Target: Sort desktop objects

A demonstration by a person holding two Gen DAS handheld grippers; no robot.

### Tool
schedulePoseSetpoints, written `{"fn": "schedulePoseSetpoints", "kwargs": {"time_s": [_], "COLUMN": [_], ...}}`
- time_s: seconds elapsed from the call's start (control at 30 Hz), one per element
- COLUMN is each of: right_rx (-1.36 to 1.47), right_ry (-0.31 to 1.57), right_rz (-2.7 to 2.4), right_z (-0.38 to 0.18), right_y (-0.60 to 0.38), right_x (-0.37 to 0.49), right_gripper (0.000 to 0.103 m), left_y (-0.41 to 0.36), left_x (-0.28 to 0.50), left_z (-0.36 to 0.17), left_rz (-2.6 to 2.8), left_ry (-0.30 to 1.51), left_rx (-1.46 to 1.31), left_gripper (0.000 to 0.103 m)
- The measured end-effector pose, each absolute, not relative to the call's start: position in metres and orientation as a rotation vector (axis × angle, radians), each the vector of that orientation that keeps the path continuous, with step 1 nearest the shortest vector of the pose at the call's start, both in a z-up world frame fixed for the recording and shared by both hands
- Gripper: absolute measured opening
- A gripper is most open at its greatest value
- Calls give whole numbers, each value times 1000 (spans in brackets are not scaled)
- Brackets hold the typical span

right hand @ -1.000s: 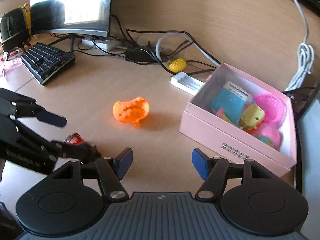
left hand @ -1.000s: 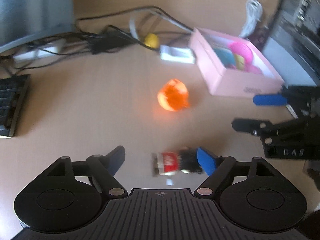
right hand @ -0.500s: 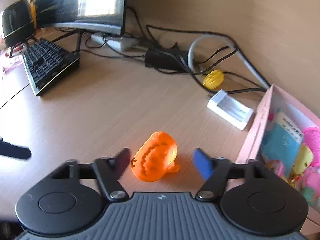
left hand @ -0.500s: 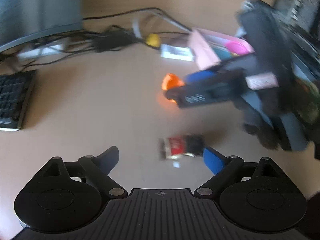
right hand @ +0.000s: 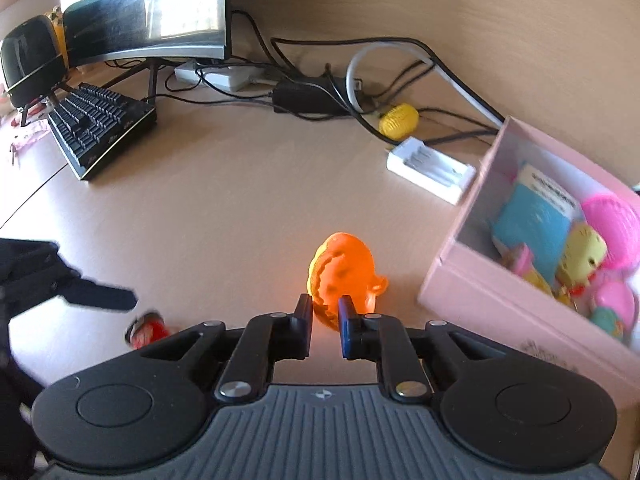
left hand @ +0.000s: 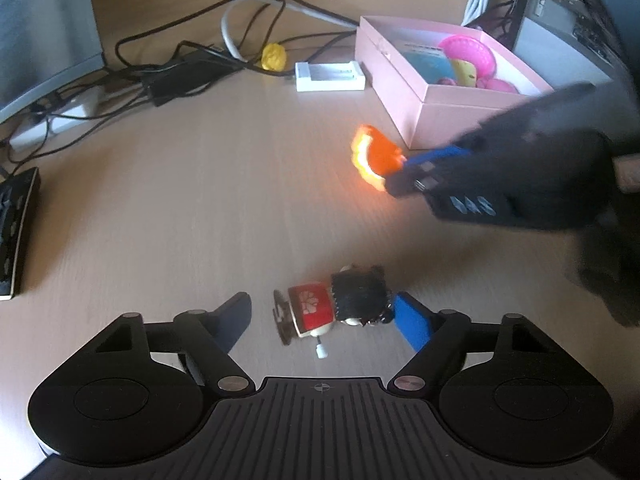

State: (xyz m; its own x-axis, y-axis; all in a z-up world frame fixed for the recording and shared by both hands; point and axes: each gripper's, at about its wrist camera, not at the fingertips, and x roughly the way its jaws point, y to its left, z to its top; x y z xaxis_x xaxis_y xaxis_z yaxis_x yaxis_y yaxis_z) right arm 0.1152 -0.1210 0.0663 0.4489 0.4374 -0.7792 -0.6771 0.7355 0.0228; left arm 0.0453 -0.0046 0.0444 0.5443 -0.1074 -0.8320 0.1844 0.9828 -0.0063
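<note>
As seen along the left gripper (left hand: pixel 320 306): tangled cables (left hand: pixel 188 68), a small yellow toy (left hand: pixel 274 56), a white battery charger (left hand: pixel 330 77) and an open pink box (left hand: pixel 460 108) along the far edge; monitor (left hand: pixel 40 32) at upper left, keyboard (left hand: pixel 16 232) at far left, grey computer case (left hand: pixel 560 20) at upper right. Across the right half, blurred, the right gripper (left hand: pixel 400 174), covering the box's near corner. Pale wood-grain desk (left hand: pixel 180 200), sunlit, against a wall panel of like tone. Between the left fingers, lying on its side, a wind-up figure (left hand: pixel 316 312): red body with a white flower mark, black hair, white winding key. Blue right pad just beside the head, left pad apart from the feet; jaws wide and closing, nothing gripped. Orange toy (left hand: pixel 380 152), translucent and glowing, near the box, at the right gripper's tips.

As seen along the right gripper: keyboard, curved monitor and dark rounded speaker (right hand: pixel 32 60) at left; cables, yellow toy and charger behind; pink box at right, filled with pink, yellow and blue toys. At lower left, one dark finger of the left gripper above the red figure. Bright glare in the screen. Jaws nearly together and closing, pads against the lower part of the orange toy: rounded, ridged along one rim, small knob at its right; just beside the box's near wall.
</note>
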Motion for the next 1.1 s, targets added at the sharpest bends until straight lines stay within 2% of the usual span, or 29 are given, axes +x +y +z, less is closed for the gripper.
{"fn": "schedulePoseSetpoints", "kwargs": {"time_s": [0.07, 0.4, 0.47, 0.57, 0.63, 0.67, 0.8, 0.87, 1.1], "right_rx": [-307, -305, -291, -281, -270, -264, -247, -250, -265], "right_ry": [871, 912, 920, 913, 911, 906, 880, 865, 871], "right_rz": [697, 589, 571, 557, 553, 548, 540, 533, 509], "right_z": [65, 59, 59, 60, 61, 62, 67, 70, 68], "right_y": [-131, -187, -192, -196, -196, -196, -199, -199, -210], "right_x": [109, 86, 85, 83, 81, 80, 77, 76, 72], "right_gripper": [14, 14, 14, 15, 22, 30, 56, 59, 60], "left_y": [-5, -1, 2, 0, -5, -9, -28, -37, -59], "left_x": [47, 59, 62, 66, 69, 72, 90, 103, 137], "left_z": [44, 43, 44, 54, 62, 65, 69, 67, 48], "left_rz": [-179, -138, -131, -177, -223, -244, -286, -311, -389], "left_ry": [978, 973, 973, 941, 905, 887, 863, 871, 934], "left_rx": [82, 94, 95, 99, 117, 133, 179, 175, 152], "left_gripper": [71, 71, 73, 84, 92, 93, 95, 95, 95]}}
